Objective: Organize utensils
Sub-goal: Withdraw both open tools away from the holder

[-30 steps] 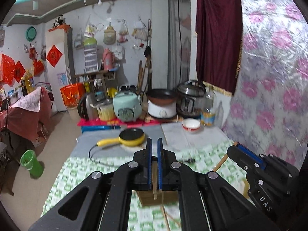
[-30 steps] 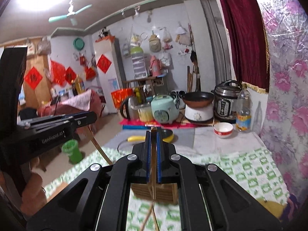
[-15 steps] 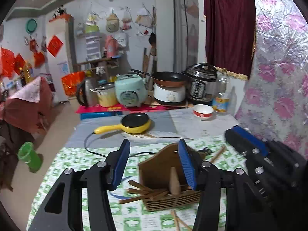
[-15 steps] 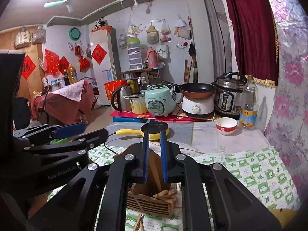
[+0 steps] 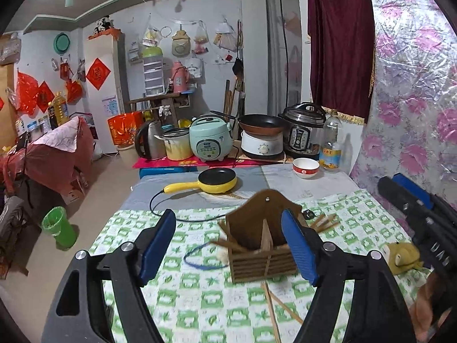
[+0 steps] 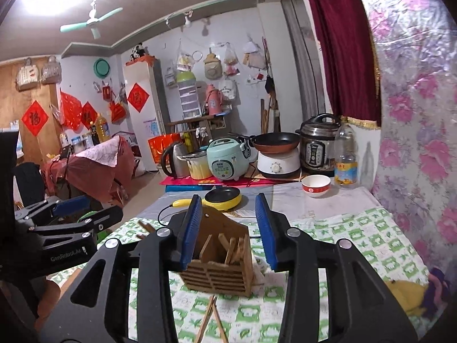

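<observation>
A wooden utensil holder (image 5: 261, 245) stands on the green checked tablecloth (image 5: 185, 291), with several wooden chopsticks sticking out of its compartments. It also shows in the right wrist view (image 6: 220, 260). More chopsticks (image 5: 274, 311) lie on the cloth in front of it and behind it (image 5: 324, 221). My left gripper (image 5: 228, 248) is open and empty, above the holder's near left side. My right gripper (image 6: 228, 231) is open and empty, with the holder between its jaws.
A yellow electric pan (image 5: 218, 181) with a black cord, a white and red bowl (image 5: 305, 168) and a bottle (image 5: 331, 143) stand behind. Cookers and a kettle line the far edge. A yellow plush toy (image 5: 402, 257) lies right. A blue loop (image 5: 200, 257) lies left of the holder.
Both grippers were shut on chopsticks a second ago. They lowered toward the holder, opened, and let the chopsticks go into it. Both jaws now stand wide.
</observation>
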Tool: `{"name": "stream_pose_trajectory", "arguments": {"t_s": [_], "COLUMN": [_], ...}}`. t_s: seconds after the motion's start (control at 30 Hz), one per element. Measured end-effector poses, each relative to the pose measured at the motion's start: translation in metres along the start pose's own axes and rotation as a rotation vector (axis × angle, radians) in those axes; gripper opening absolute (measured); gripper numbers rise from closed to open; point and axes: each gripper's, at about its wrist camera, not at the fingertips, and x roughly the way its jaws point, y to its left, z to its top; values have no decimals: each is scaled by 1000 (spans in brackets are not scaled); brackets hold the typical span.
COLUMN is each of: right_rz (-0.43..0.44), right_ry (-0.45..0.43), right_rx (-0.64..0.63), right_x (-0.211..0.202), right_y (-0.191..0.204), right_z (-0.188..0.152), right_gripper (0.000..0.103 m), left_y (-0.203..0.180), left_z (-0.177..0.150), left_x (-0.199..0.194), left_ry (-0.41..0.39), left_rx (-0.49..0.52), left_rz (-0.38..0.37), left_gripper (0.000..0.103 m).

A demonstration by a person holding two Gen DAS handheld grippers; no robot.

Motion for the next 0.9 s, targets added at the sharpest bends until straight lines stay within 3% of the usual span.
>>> {"name": "stream_pose_trajectory", "arguments": {"t_s": [0.33, 0.63, 0.77, 0.9], "right_rz": [19, -32, -65, -90], "right_ry": [-66, -110, -78, -56], "right_rx": [24, 43, 60, 60], "right_x": [-114, -229, -251, -252], "right_y": [10, 17, 9, 2], "right_z": [-24, -93, -124, -137], "right_gripper": [60, 84, 87, 88], "left_y": [-3, -18, -15, -13], "left_z": [-56, -147, -194, -218], "left_x": [-96, -197, -217, -217], "left_ry": [-35, -79, -52, -41], "left_rx": [-57, -94, -117, -109], "left_rz": [21, 95, 149, 177], "left_gripper": [93, 97, 97, 97]}}
